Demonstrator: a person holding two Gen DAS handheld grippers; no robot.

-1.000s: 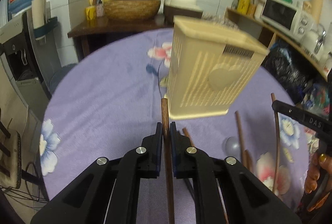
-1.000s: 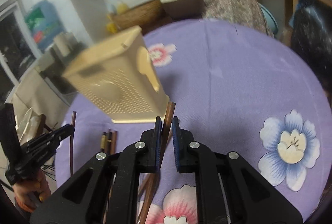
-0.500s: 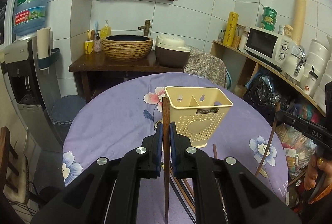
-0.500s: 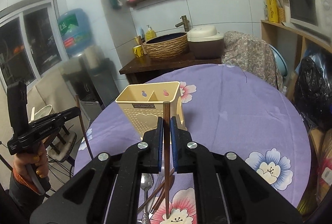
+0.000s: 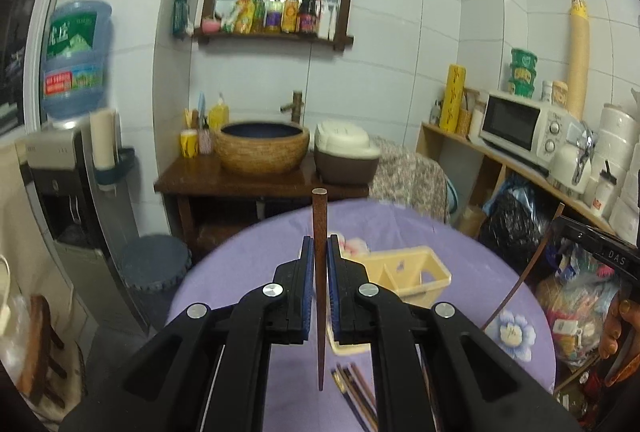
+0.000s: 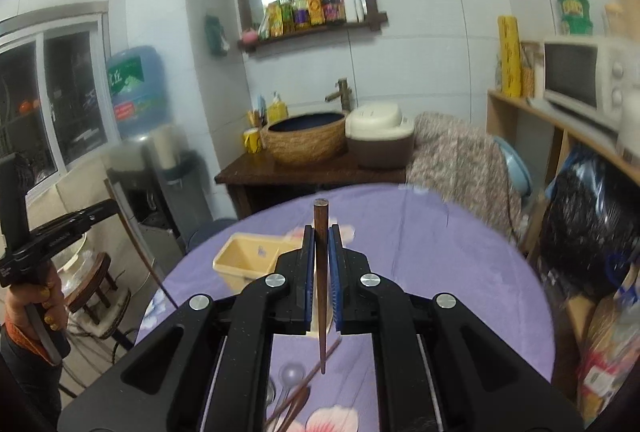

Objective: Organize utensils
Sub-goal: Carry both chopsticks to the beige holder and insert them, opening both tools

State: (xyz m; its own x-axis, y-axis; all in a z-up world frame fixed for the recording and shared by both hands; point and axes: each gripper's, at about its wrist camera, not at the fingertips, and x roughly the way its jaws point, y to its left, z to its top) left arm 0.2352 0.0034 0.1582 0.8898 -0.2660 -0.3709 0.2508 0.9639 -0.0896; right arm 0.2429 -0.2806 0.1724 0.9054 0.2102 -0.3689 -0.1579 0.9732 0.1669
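Standing upright between gripper (image 5: 319,260) fingers: chopstick (image 5: 319,232)

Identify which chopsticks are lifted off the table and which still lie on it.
Two are lifted: one chopstick clamped upright in the left gripper, another chopstick in the right gripper. The loose chopsticks lie flat on the purple tablecloth.

Utensil holder (image 5: 404,272) stands on table (image 5: 480,264), loose chopsticks (image 5: 356,388) before it.
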